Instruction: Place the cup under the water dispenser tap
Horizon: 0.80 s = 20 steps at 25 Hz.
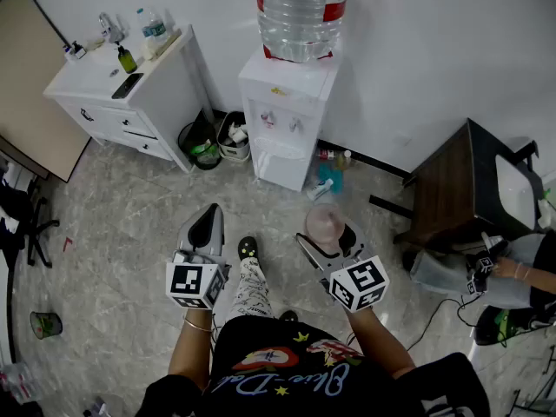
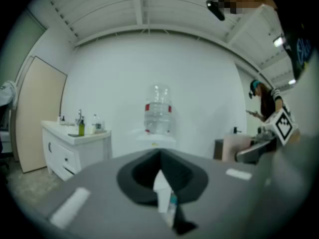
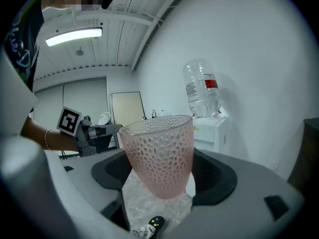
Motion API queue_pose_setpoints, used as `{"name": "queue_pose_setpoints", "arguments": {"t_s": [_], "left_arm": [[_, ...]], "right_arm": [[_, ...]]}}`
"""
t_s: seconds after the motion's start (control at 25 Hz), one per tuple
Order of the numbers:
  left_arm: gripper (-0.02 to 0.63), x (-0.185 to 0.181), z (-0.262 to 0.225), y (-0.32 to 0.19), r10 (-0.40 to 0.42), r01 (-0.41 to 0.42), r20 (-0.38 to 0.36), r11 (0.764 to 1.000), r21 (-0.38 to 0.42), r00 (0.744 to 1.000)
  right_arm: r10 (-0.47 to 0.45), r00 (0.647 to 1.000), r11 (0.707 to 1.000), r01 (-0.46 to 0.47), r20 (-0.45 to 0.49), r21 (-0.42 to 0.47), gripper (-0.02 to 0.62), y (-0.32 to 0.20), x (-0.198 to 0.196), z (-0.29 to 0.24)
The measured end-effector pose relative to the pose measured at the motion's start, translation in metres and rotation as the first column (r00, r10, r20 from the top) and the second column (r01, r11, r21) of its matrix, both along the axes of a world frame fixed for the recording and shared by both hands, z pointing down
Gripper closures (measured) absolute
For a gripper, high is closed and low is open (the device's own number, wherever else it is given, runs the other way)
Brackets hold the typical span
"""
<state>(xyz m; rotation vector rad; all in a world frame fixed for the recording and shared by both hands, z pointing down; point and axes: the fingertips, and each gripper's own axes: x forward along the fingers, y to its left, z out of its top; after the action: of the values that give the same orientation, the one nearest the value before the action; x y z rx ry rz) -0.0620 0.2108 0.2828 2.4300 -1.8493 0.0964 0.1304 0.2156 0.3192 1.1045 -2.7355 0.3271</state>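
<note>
A pink dimpled cup (image 3: 162, 153) stands upright between the jaws of my right gripper (image 3: 162, 178), which is shut on its lower half. From the head view the cup (image 1: 326, 222) and right gripper (image 1: 330, 237) hover over the floor, well short of the white water dispenser (image 1: 287, 120). The dispenser carries a clear bottle (image 1: 300, 11) and stands against the far wall, its taps (image 1: 282, 122) facing me. My left gripper (image 1: 210, 215) is level beside it on the left, jaws shut and empty. In the left gripper view the dispenser (image 2: 157, 116) is straight ahead.
A white cabinet (image 1: 122, 85) with bottles stands left of the dispenser, with bins (image 1: 208, 142) between them. A dark wooden table (image 1: 452, 185) and a seated person (image 1: 512, 272) are at the right. Bottles (image 1: 330, 168) lie on the floor by the dispenser's base.
</note>
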Motion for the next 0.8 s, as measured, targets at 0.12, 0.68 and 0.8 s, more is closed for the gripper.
{"name": "queue_pose_setpoints", "arguments": {"t_s": [0.12,0.68,0.8], "left_arm": [[0.617,-0.006,0.012,-0.037,0.049,-0.049,0.007,0.999,-0.016,0.999],[0.617,-0.064,0.169,-0.254,0.145,-0.16,-0.096,0.973,-0.168,0.985],[0.617,-0.074,0.229,-0.275,0.111,-0.13,-0.113,0.977,-0.171,0.987]], "right_arm": [[0.032,0.998,0.998,-0.028,0.055,-0.061,0.25,-0.04,-0.025,0.011],[0.226,0.974,0.97,-0.226,-0.013,-0.092,0.25,-0.299,-0.131,0.18],[0.274,0.962,0.96,-0.273,0.0,-0.059,0.25,-0.343,-0.146,0.251]]}}
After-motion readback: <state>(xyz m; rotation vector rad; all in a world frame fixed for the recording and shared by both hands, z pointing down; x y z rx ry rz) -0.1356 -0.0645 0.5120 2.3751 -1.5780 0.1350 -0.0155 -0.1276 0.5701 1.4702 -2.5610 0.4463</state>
